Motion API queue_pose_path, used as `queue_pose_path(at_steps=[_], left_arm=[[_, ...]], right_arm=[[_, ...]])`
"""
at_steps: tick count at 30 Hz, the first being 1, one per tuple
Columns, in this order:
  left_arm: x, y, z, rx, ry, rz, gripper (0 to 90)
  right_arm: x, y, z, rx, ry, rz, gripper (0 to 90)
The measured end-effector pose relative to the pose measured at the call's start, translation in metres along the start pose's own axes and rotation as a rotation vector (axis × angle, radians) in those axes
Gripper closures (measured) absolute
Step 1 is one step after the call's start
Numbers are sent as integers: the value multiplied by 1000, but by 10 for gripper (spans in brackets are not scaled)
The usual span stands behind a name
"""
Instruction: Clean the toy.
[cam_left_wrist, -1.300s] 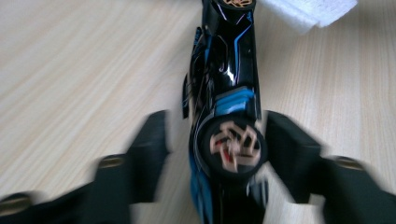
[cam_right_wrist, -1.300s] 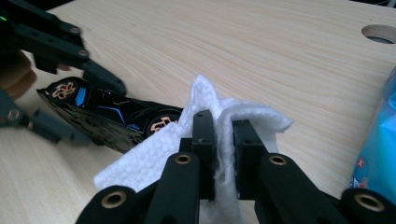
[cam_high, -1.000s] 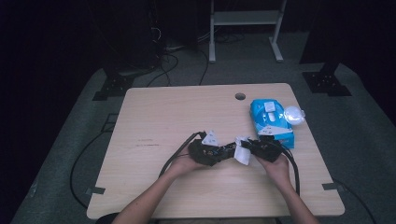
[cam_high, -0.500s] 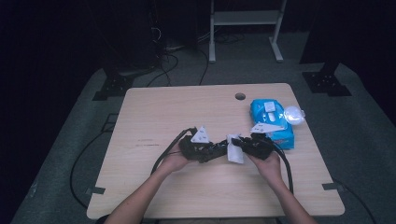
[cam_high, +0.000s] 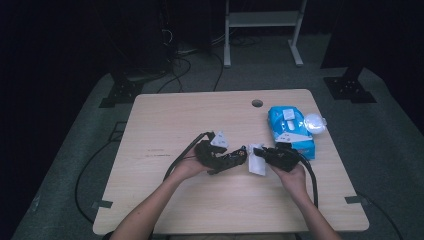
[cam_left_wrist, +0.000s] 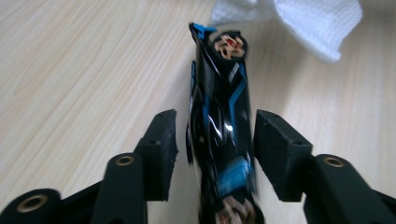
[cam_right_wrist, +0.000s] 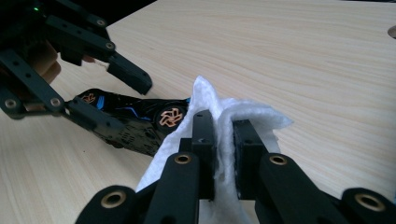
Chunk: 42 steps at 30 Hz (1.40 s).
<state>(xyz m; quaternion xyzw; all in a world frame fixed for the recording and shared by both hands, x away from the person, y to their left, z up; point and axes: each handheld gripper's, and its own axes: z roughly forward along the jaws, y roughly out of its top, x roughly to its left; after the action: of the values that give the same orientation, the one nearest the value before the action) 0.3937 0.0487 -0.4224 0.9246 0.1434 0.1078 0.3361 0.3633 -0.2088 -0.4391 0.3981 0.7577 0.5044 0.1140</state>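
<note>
From the high view, the left hand-held gripper (cam_high: 239, 157) and the right hand-held gripper (cam_high: 260, 151) meet over the middle of the bench (cam_high: 165, 120), with a white wipe (cam_high: 257, 161) between them. A blue pack of wipes (cam_high: 289, 131) lies near the right edge, with its flap looking lifted; I cannot tell how many wipes are inside. In the left gripper view, a shiny black and blue toy car (cam_left_wrist: 219, 121) sits between the jaws. The jaws have just been opening, and small gaps show on both sides, so the car is let go. In the right gripper view, the jaws are clenched on the wipe (cam_right_wrist: 224, 116), which touches the car (cam_right_wrist: 135, 116) just beside it. I think the car is being wiped clean. Next, the left hand-held gripper should grab the car again so the wipe can rub a new spot.
</note>
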Motion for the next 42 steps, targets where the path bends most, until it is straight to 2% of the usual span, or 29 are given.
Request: queue_pose_path(at_steps=[2, 5, 7, 9, 10, 12, 14, 17, 18, 20, 23, 28, 32, 36, 39, 42], left_arm=[[-1, 7, 8, 26, -1, 15, 472], [-3, 18, 23, 103, 3, 52, 471], [-3, 23, 30, 139, -11, 55, 470], [-4, 27, 36, 188, 0, 76, 483], [-4, 29, 39, 220, 18, 86, 514], [-3, 31, 40, 237, 9, 82, 557], [-2, 32, 39, 237, 5, 100, 564], [-4, 30, 34, 194, -2, 105, 574], [-4, 29, 29, 165, -4, 92, 574], [-4, 27, 21, 101, -23, 65, 574], [-8, 24, 8, 45, -9, 67, 574], [-18, 18, -13, -67, 11, 94, 574], [-24, 5, -27, -146, -11, 71, 574], [-25, -5, -36, -182, -11, 34, 574], [-24, -12, -38, -202, -4, 3, 574], [-24, -15, -35, -166, 16, 8, 574]], right_arm=[[-3, -1, -1, -7, 2, 13, 812], [-4, -1, -2, -8, 4, 19, 812], [-5, -1, -1, -7, 6, 19, 812], [-5, -2, 1, -4, 10, 22, 812], [-4, -3, 1, 0, 11, 20, 812], [-4, -3, 3, 1, 16, 20, 812], [-3, -3, 4, 4, 17, 16, 812], [-4, -5, 7, 7, 26, 24, 812], [-5, -5, 7, 7, 32, 34, 812], [-3, -4, 7, -14, 56, 37, 812], [1, 0, 4, -50, 78, 46, 812], [23, 18, -9, -144, 128, -8, 813], [33, 24, -13, -181, 156, -47, 813], [32, 18, -8, -168, 148, -53, 813], [30, 12, -1, -125, 130, -55, 812], [33, 10, 3, -115, 141, -52, 813]])
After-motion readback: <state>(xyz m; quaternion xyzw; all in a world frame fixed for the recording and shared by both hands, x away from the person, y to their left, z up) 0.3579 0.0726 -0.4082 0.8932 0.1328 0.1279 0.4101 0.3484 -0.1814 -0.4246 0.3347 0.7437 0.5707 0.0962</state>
